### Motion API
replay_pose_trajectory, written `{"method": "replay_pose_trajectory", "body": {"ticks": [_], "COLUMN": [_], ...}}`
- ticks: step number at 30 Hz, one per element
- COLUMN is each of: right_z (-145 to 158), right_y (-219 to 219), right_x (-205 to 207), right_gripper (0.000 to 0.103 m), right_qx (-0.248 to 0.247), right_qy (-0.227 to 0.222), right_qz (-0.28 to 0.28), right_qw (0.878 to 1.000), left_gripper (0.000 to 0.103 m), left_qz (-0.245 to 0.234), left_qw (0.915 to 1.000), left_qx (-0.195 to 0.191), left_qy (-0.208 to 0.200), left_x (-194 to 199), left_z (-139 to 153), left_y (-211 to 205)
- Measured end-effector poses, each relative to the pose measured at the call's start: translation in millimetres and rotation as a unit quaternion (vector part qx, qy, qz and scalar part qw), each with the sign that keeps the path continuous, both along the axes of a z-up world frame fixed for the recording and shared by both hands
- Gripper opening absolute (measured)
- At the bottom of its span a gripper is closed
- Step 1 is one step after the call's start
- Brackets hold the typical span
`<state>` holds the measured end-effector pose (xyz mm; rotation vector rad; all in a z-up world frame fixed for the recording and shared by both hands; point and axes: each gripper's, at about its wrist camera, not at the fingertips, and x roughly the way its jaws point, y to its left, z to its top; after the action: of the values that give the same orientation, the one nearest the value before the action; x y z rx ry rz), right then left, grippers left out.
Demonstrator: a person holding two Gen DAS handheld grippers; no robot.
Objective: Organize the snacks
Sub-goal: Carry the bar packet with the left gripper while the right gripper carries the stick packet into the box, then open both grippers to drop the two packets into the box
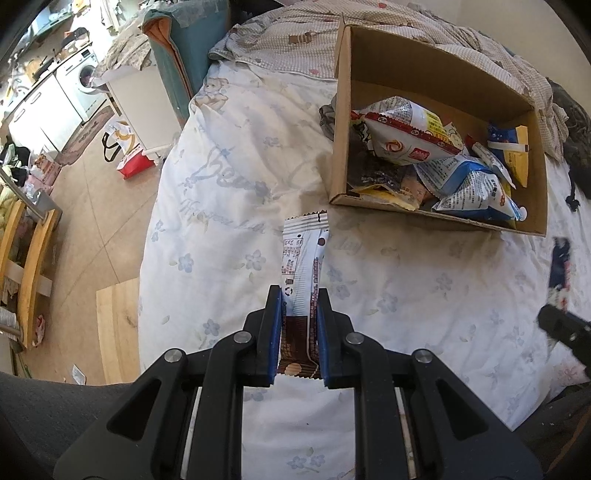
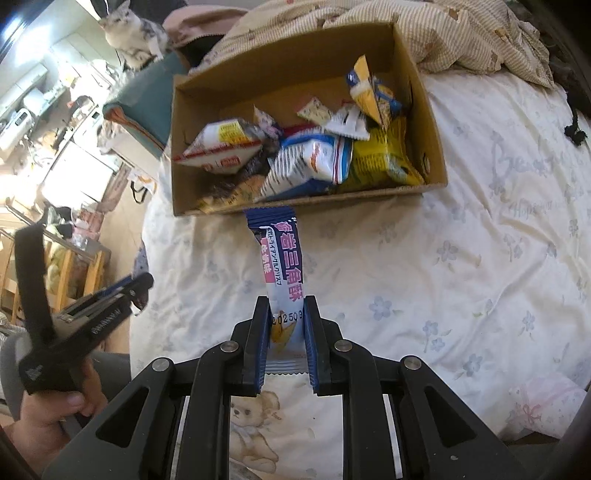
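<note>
In the left wrist view, the left gripper point(image 1: 298, 295) is clamped on a brown-and-white snack bar point(image 1: 301, 280) held upright above the floral bedspread point(image 1: 221, 240). The wrapper's white back carries a table of small print, a bin symbol and a recycling mark; the characters are too small to read. Faint cursive lettering is printed on the bedspread, only partly legible. Beyond the bar, an open cardboard box point(image 1: 341, 110) rests on the bed, filled with snack packets: a white-and-red packet point(image 1: 406, 136) lies on top, with blue-and-white ones beside it, their text unreadable. At the right edge, a blurred dark wrapper point(image 1: 559, 269) and black gripper parts are cut off.

In the right wrist view, the right gripper point(image 2: 285, 310) is clamped on a blue-and-white snack bar point(image 2: 282, 258) with large pink characters, a line of katakana and the stamped digits "202509". Its top end reaches the near wall of the cardboard box point(image 2: 436, 147). Inside, a yellow packet point(image 2: 380, 158) and a blue-and-white packet point(image 2: 314, 162) are blurred. At the left, a hand point(image 2: 55, 413) grips the left gripper's handle, its fingertips hard to make out. A cat point(image 2: 129, 33) sits far back.
</note>
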<state>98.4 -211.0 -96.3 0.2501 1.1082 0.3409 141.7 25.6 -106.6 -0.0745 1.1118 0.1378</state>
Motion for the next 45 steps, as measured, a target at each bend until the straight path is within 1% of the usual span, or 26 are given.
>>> {"method": "replay_pose_trajectory", "body": {"ticks": [3,6,10,13,16,20,22,24,27,32,36,41,43,45], "right_z": [6,15,29,35,38,37,35,33,30,27,23,13,10,7], "right_y": [-3,-10,-19,-24,-28,-28,-28,-27,-24,-16,-14,-20,-19,-20], "right_x": [2,4,10,20,33,51,60,69,84,110,131,154,159,163], "right_gripper": [0.018,0.018,0.018,0.018,0.018,0.018,0.019,0.019,0.019,0.019,0.019,0.019,0.019,0.019], "right_qx": [0.013,0.030,0.047,0.060,0.073,0.082,0.085,0.088,0.087,0.078,0.067,0.076,0.067,0.071], "right_qy": [-0.013,-0.027,-0.049,-0.060,-0.064,-0.065,-0.061,-0.058,-0.054,-0.056,-0.058,-0.035,-0.032,-0.025], "right_qz": [-0.011,-0.023,-0.034,-0.048,-0.056,-0.063,-0.065,-0.067,-0.063,-0.053,-0.054,-0.065,-0.067,-0.070], "right_qw": [1.000,0.999,0.997,0.995,0.994,0.993,0.992,0.992,0.993,0.994,0.995,0.994,0.995,0.995], "left_gripper": [0.014,0.014,0.014,0.014,0.014,0.014,0.014,0.014,0.014,0.014,0.015,0.015,0.015,0.015], "left_qz": [0.004,0.012,0.012,0.000,-0.019,-0.053,-0.059,-0.065,-0.078,-0.098,-0.114,-0.123,-0.120,-0.114], "left_qw": [0.9999,0.9995,0.9975,0.9954,0.9935,0.9915,0.9912,0.9909,0.9898,0.9887,0.9883,0.9890,0.9896,0.9907], "left_qx": [0.003,0.000,-0.031,-0.035,-0.040,-0.024,-0.034,-0.037,-0.031,-0.032,-0.024,-0.020,-0.019,-0.018], "left_qy": [-0.010,-0.030,-0.062,-0.089,-0.104,-0.116,-0.113,-0.112,-0.115,-0.109,-0.099,-0.080,-0.076,-0.072], "left_x": [0,-3,-3,4,18,42,53,63,78,103,124,148,153,158], "left_z": [3,14,40,63,80,93,96,98,99,95,89,75,71,67], "left_y": [1,4,6,1,-8,-22,-25,-28,-38,-56,-70,-85,-87,-87]}}
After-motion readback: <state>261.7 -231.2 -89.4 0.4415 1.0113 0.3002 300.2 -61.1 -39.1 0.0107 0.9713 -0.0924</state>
